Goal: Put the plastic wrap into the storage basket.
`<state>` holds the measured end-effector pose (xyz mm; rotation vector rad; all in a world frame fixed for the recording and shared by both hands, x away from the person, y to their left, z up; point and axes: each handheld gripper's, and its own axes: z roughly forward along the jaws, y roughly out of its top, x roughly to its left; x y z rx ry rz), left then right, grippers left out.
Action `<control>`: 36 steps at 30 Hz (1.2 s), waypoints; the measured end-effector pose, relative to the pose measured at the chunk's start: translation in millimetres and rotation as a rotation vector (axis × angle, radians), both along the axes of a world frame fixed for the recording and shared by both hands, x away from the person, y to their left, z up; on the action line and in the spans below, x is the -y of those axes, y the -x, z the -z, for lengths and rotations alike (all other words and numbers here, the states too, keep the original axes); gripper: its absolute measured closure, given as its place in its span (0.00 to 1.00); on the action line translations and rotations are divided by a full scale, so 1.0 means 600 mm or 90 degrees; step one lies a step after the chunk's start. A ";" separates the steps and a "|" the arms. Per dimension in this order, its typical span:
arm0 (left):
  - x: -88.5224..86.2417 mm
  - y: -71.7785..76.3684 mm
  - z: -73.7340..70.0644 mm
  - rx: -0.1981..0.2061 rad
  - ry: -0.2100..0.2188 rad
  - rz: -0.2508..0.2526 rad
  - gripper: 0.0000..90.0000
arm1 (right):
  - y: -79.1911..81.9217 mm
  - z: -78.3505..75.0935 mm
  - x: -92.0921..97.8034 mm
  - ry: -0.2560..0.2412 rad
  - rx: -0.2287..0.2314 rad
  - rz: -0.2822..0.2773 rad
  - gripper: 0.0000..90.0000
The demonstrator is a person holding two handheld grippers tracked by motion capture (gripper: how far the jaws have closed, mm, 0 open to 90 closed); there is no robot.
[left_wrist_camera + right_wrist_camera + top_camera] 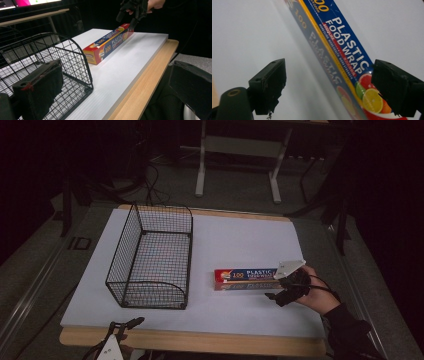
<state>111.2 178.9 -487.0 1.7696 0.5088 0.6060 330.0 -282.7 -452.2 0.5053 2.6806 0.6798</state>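
A long red and blue box of plastic food wrap (244, 279) lies flat on the white table top (240, 240), to the right of a black wire basket (152, 257). My right gripper (274, 287) is at the box's right end, held in a hand. In the right gripper view it (332, 87) is open, its jaws straddling the box (342, 50) without closing on it. My left gripper (126, 324) hovers open at the table's front edge, near the basket's front corner. The left gripper view shows the basket (50, 62), the box (110, 43) and the right gripper (133, 10) beyond.
The white board rests on a wooden table whose edge (200, 342) shows along the front. The basket holds nothing. Grey floor, dark furniture and a table frame (240, 150) lie beyond the far edge.
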 end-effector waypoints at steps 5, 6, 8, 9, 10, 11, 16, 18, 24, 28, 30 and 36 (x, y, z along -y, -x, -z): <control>-0.001 0.002 0.001 -0.002 0.000 -0.007 0.00 | -0.027 0.000 -0.015 0.060 -0.005 -0.034 0.15; -0.002 0.003 0.001 -0.003 -0.001 -0.008 0.00 | -0.027 0.000 -0.015 0.060 -0.005 -0.034 0.15; -0.002 0.003 0.001 -0.004 -0.002 -0.009 0.00 | -0.035 0.003 -0.021 0.081 -0.010 -0.047 0.15; -0.002 0.004 0.001 -0.004 -0.003 -0.009 0.00 | -0.039 0.005 -0.024 0.094 -0.014 -0.051 0.15; -0.002 0.005 0.002 -0.005 -0.003 -0.010 0.00 | -0.042 0.007 -0.026 0.106 -0.008 -0.053 0.15; -0.003 0.005 0.002 -0.005 -0.003 -0.010 0.00 | -0.047 0.008 -0.029 0.111 -0.005 -0.057 0.15; -0.004 0.005 0.002 -0.007 -0.002 -0.012 0.00 | -0.066 0.016 -0.038 0.139 -0.021 -0.074 0.15; -0.004 0.005 0.002 -0.007 -0.003 -0.012 0.00 | -0.076 0.020 -0.043 0.152 -0.035 -0.078 0.16; -0.004 0.004 0.002 -0.008 -0.003 -0.012 0.00 | -0.099 0.026 -0.059 0.183 -0.039 -0.100 0.18; -0.004 0.004 0.003 -0.008 -0.003 -0.011 0.00 | -0.113 0.031 -0.069 0.204 -0.049 -0.112 0.19; -0.004 0.004 0.003 -0.009 -0.004 -0.011 0.00 | -0.121 0.039 -0.076 0.222 -0.076 -0.122 0.19; -0.003 0.004 0.003 -0.012 -0.007 -0.009 0.00 | -0.138 0.057 -0.083 0.257 -0.112 -0.127 0.20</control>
